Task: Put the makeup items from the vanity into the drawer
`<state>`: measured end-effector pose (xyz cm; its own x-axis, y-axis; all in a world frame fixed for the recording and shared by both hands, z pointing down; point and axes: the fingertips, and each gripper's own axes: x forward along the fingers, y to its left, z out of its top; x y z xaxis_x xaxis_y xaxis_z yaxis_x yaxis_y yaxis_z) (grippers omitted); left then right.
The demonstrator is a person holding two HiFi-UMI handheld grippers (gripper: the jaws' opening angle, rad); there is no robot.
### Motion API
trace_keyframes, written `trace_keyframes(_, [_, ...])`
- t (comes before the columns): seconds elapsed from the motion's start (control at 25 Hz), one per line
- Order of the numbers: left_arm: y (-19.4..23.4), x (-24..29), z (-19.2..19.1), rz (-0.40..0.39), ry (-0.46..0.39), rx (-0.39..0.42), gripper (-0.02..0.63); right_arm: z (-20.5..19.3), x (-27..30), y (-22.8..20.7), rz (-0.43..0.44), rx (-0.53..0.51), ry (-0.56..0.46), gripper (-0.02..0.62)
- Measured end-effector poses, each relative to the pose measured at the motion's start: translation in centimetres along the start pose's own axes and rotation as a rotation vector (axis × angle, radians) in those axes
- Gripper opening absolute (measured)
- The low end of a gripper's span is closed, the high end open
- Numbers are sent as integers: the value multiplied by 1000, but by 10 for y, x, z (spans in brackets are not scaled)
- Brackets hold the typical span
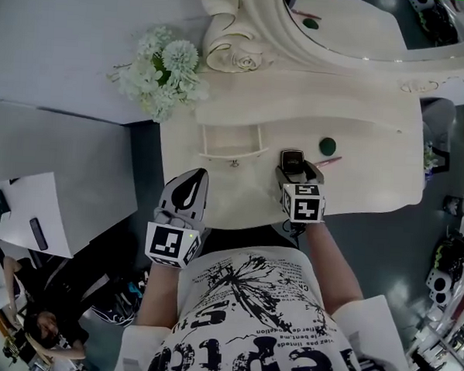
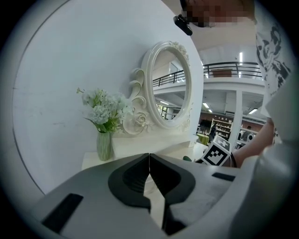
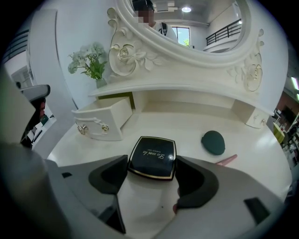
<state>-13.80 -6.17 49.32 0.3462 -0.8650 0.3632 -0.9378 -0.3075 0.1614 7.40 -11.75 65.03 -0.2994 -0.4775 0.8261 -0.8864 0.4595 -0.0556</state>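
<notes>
White vanity top (image 1: 375,126) against a white wall, grey floor around it. An oval mirror (image 1: 356,28) and flowers (image 1: 162,76) stand at the rear. The drawer (image 3: 100,122), left of centre, stands pulled open. My right gripper (image 3: 152,164), jaws spread wide, flanks the black compact (image 3: 153,153), which lies on the top near the drawer. A green sponge (image 3: 213,142) and a pink pencil (image 3: 226,160) lie just to its right. My left gripper (image 2: 149,173), jaws together on nothing, hangs off the front edge.

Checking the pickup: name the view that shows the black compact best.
Right gripper view: the compact lies close and whole between the right gripper's open jaws, with its lid print showing. The head view gives only a small dark shape on the vanity. The left gripper view does not show it.
</notes>
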Motion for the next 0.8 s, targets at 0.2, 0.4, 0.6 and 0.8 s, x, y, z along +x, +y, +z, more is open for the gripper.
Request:
trace_keyframes(0.2, [-1, -6, 10, 4, -16, 11, 20, 29, -20, 2, 32, -17, -85, 328])
trace_keyframes(0.4, [4, -13, 24, 24, -53, 21, 20, 67, -39, 22, 84, -60, -165, 328])
trace_keyframes(0.6, [9, -27, 35, 43, -81, 23, 20, 96, -50, 59, 155, -124, -211, 328])
trace_keyframes(0.8, [14, -46, 35, 89, -97, 16, 20, 104, -42, 99, 237, -221, -169, 328])
